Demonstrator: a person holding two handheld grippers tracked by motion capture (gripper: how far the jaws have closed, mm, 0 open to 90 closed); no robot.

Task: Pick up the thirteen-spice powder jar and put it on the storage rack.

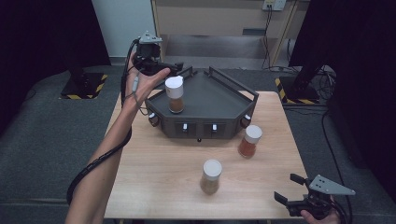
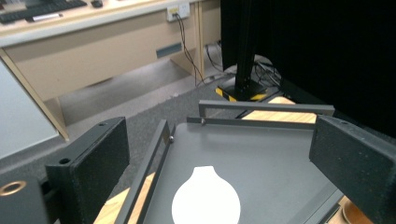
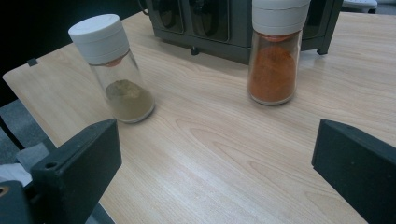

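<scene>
The left gripper (image 1: 175, 69) is held up behind the dark rack (image 1: 219, 100) at the far side of the worktop (image 1: 159, 172), with its jaws spread apart and nothing between them. Just below and in front of this gripper, one spice jar (image 1: 175, 94) with a white cap stands upright on the flat top of the rack. In the left gripper view the white cap (image 2: 206, 199) lies low between the two jaws, which do not touch it, and the rails of the rack run beyond it.

The right gripper (image 1: 292, 189) hovers at the near right corner of the worktop, also open and empty. Ahead of it two more jars stand upright on the wood, apart from each other. The jar with pale greenish powder (image 3: 112, 70) is ahead and to the left of its jaws. The jar with orange powder (image 3: 275, 51) is farther ahead, just before the front of the rack.
</scene>
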